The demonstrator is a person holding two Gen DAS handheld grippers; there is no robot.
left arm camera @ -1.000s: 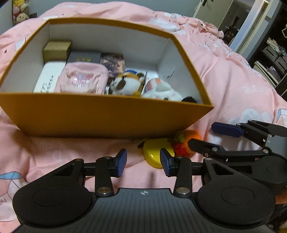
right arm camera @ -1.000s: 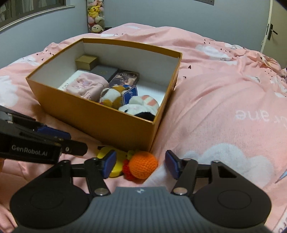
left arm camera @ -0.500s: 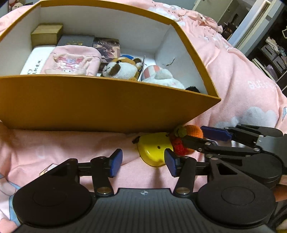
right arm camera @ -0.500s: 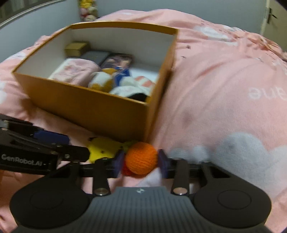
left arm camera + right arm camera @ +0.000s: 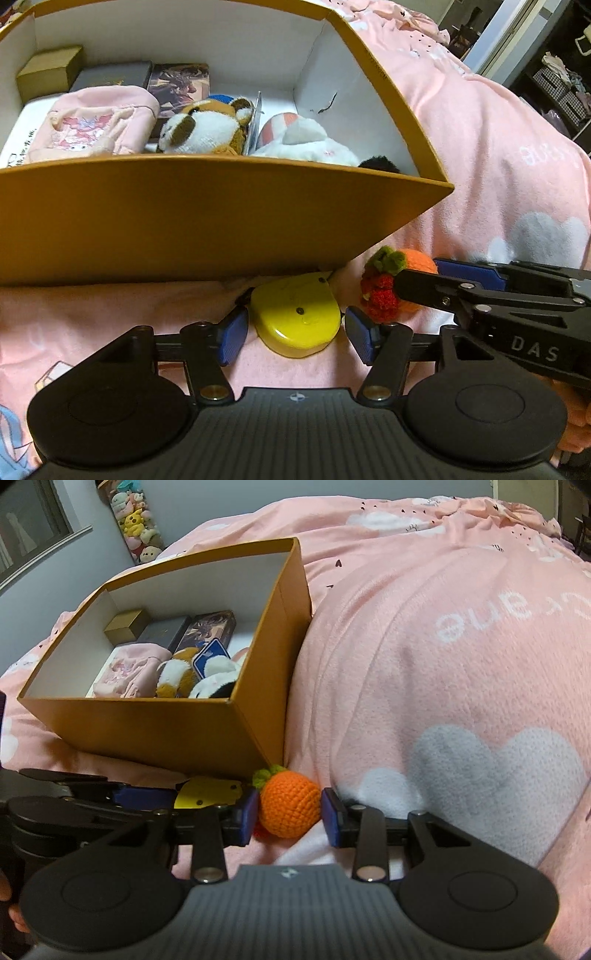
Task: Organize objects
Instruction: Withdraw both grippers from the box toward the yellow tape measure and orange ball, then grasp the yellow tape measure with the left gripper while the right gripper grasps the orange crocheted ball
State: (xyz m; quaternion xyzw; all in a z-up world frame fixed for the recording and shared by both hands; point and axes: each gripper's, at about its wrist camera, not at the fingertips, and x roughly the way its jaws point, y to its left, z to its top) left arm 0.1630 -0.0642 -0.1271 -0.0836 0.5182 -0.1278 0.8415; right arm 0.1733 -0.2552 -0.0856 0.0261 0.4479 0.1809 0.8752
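Note:
An orange cardboard box (image 5: pixel 184 221) (image 5: pixel 155 731) stands on the pink bedspread and holds plush toys, a pink pouch and small boxes. A yellow plastic object (image 5: pixel 295 317) (image 5: pixel 207 792) lies in front of it. My left gripper (image 5: pixel 293 338) is open, its pads on either side of the yellow object. An orange crochet fruit (image 5: pixel 290 803) (image 5: pixel 417 264) with red and green parts lies just right of it. My right gripper (image 5: pixel 290 816) is closed on the fruit, both pads touching it.
The pink bedspread (image 5: pixel 461 664) rises in a soft mound to the right of the box. A shelf of plush toys (image 5: pixel 136 520) stands against the far wall. Dark storage shelves (image 5: pixel 554 85) stand beyond the bed's right side.
Both grippers have moved forward and down toward the box front. My right gripper has closed around the orange crochet fruit. My left gripper now straddles the yellow object.

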